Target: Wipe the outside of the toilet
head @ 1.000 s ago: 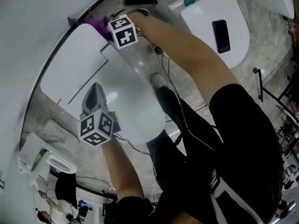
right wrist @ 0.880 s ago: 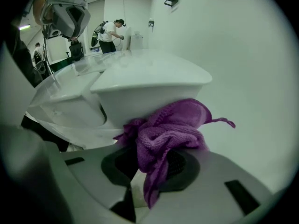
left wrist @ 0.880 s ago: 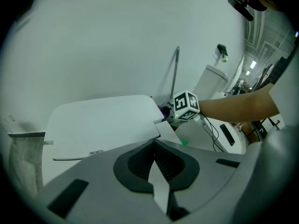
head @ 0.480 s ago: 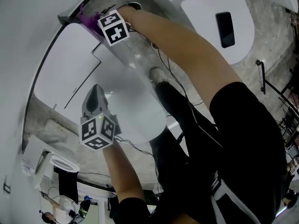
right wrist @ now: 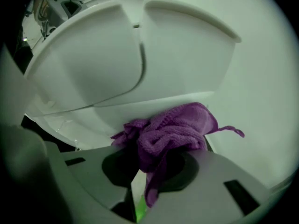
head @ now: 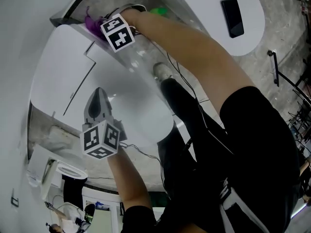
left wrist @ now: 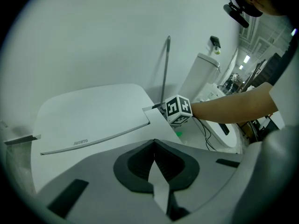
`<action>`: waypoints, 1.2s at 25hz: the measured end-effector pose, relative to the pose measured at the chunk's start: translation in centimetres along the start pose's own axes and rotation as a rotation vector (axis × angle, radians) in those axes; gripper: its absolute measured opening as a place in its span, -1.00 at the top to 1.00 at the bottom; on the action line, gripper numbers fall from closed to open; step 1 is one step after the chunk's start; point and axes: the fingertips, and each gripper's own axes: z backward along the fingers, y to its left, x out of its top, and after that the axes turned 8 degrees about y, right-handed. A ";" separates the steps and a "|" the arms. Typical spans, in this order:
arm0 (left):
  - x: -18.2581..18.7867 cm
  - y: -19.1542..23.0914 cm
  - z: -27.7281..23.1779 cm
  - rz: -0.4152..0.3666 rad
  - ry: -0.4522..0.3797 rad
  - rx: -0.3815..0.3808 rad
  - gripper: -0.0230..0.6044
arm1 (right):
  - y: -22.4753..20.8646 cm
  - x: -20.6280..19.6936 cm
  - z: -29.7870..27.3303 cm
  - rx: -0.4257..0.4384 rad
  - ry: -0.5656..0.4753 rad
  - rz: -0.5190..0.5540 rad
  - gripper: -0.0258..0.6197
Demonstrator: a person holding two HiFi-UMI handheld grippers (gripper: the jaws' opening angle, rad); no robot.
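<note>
Down at the lower left of the head view, the left tongs (head: 98,97) hang closed and empty over the white toilet (head: 58,72) lid. Further right, near the top, the right tongs (head: 99,27) clamp a bunched purple cloth (right wrist: 174,127) that lies against the toilet's outer side below the lid.
</note>
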 end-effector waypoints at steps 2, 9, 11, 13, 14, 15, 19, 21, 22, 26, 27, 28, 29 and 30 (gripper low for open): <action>-0.4 -0.1 0.0 -0.011 0.000 -0.010 0.94 | 1.4 -0.3 -0.1 0.013 0.003 -0.016 0.66; -2.9 -0.7 -0.5 -0.062 0.021 -0.040 0.94 | 6.9 -1.4 -0.3 0.041 -0.001 -0.065 0.66; -4.0 -0.9 -0.4 -0.075 0.027 -0.050 0.94 | 8.1 -1.6 -0.2 0.021 0.011 -0.079 0.66; -5.0 -1.1 -0.2 -0.095 0.029 -0.060 0.94 | 9.0 -1.5 -0.1 -0.001 0.024 -0.088 0.66; -5.4 -1.2 -0.2 -0.104 0.028 -0.065 0.94 | 9.4 -1.6 0.0 -0.009 0.028 -0.093 0.67; -5.8 -1.3 0.0 -0.110 0.026 -0.070 0.94 | 9.9 -1.7 0.1 -0.013 0.029 -0.100 0.67; -6.7 -1.6 1.1 -0.108 -0.016 -0.092 0.94 | 12.3 -1.9 0.0 0.000 0.016 -0.149 0.67; -7.2 -1.6 1.3 -0.111 -0.022 -0.103 0.94 | 13.1 -2.0 0.1 -0.002 0.008 -0.175 0.67; -7.6 -1.6 1.3 -0.114 -0.018 -0.106 0.94 | 13.6 -2.1 0.1 -0.005 0.011 -0.180 0.67; -9.5 -1.4 1.4 -0.104 -0.001 -0.117 0.94 | 15.7 -2.2 0.4 -0.017 0.032 -0.194 0.68; -10.0 -1.5 1.4 -0.104 0.005 -0.122 0.94 | 16.2 -2.3 0.5 -0.019 0.034 -0.207 0.67; -10.6 -1.6 1.4 -0.108 0.013 -0.128 0.94 | 16.9 -2.4 0.6 -0.019 0.035 -0.222 0.68; -11.1 -1.6 1.4 -0.117 0.020 -0.133 0.94 | 17.6 -2.6 0.6 -0.015 0.037 -0.236 0.68; -11.7 -1.7 1.4 -0.127 0.027 -0.136 0.94 | 18.4 -2.8 0.7 -0.006 0.037 -0.250 0.68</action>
